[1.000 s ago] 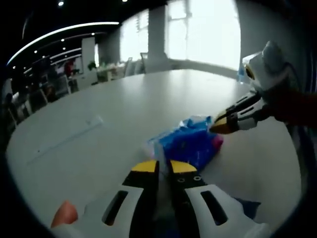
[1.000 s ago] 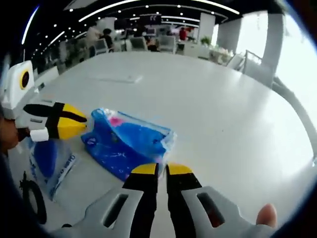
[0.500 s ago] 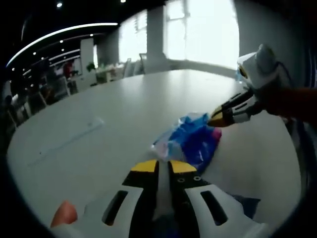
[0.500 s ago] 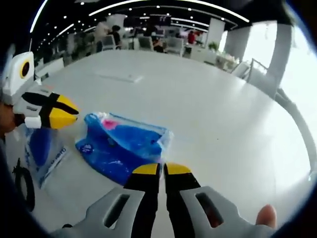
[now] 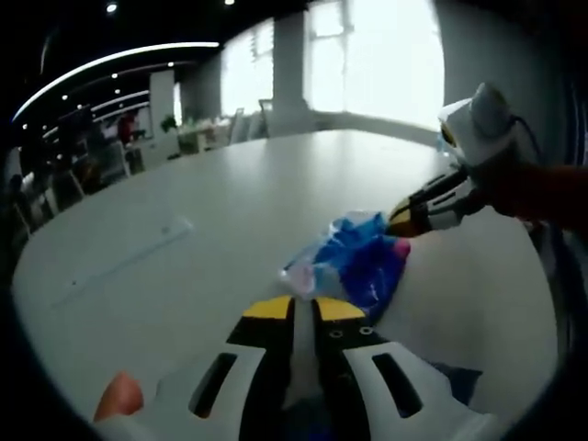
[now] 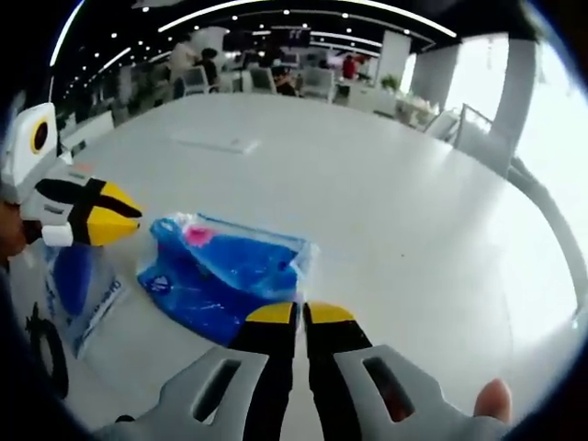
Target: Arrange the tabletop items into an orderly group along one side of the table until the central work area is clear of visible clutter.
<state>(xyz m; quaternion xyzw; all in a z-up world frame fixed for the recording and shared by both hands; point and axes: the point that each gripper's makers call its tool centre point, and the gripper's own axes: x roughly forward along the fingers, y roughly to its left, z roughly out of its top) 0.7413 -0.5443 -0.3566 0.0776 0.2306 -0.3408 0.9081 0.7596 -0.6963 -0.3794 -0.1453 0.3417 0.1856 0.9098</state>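
Your right gripper (image 6: 296, 314) has its yellow-tipped jaws pressed together, and the near edge of the blue plastic packet (image 6: 223, 276) sits right at those tips; whether they actually pinch the wrapper, I cannot tell. In the left gripper view your left gripper (image 5: 303, 309) is closed too, tips just short of the same blue plastic packet (image 5: 355, 260), while the right one reaches in from the side with its tips at the packet's far corner. In the right gripper view your left gripper pokes in beside the packet, apart from it. Below it lies a clear pouch with blue print (image 6: 81, 289), with a black cable (image 6: 41, 349) next to that. All of it rests on the white table (image 6: 386, 193), packet near your edge. A flat white strip (image 6: 220, 144) lies well away.
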